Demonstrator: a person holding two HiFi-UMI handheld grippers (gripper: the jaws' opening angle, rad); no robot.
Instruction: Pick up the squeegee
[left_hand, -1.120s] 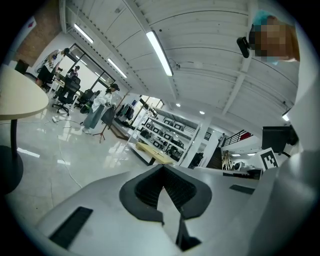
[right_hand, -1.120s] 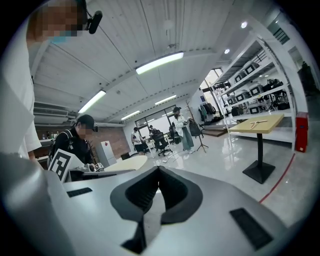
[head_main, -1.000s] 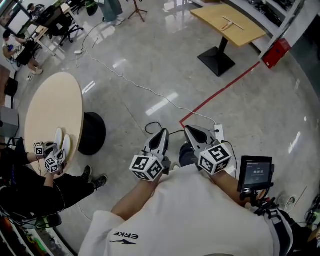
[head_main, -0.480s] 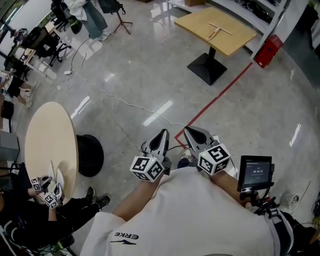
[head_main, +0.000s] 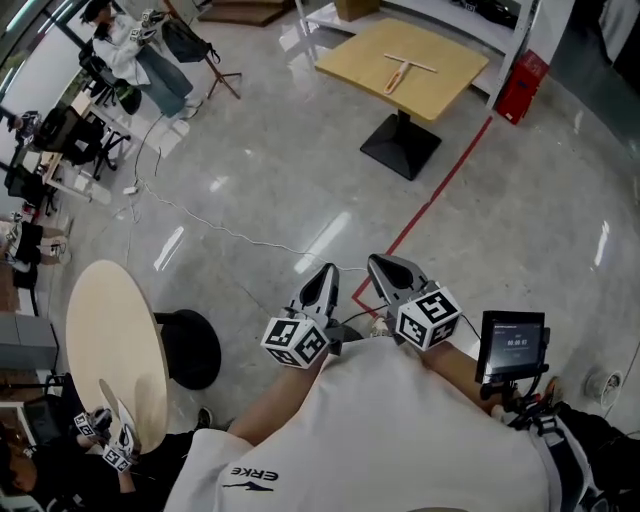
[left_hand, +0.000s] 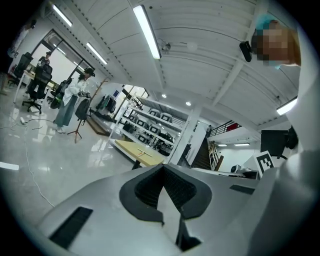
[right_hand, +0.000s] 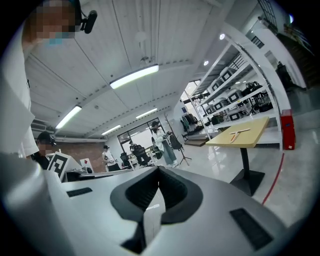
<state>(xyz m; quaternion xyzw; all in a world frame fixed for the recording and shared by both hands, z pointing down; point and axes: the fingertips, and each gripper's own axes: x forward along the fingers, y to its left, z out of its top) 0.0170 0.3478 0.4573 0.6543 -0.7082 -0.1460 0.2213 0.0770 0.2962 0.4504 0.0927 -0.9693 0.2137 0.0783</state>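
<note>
Squeegee: a small T-shaped squeegee with a pale cross-bar and an orange-red handle (head_main: 400, 70). It is too far off for me to make out any finer detail.
Where it lies: flat near the middle of the square yellow-wood surface (head_main: 450, 60), which stands on a black pedestal. I see nothing else on that surface.
My left gripper (head_main: 322, 275): the jaws are closed together with nothing between them. I hold it out in front of my chest, over the polished grey floor and well short of the surface.
My right gripper (head_main: 392, 270): the jaws are also brought together and empty. It is just beside the left one and equally far from the surface.
From the gripper views: both look roughly level across the room, and the squeegee (right_hand: 239, 133) shows beyond my jaws as a small mark on the surface top.
Weight and stiffness: I judge it light, with a rigid handle and cross-bar. If it has a rubber blade along the bar, that edge will give.
Slip: it lies low on a smooth top, so a nudge from one jaw would probably slide or spin it before the jaws close on it.
Where to take hold: the handle at about mid-length, with the jaws set across its narrow width and coming down from above the surface.
What to avoid: the ends of the cross-bar, where a grip would let it swing, and the blade edge, which would squash.
Before any grasp: I must reach the surface and spread the jaws of whichever gripper I use.
</note>
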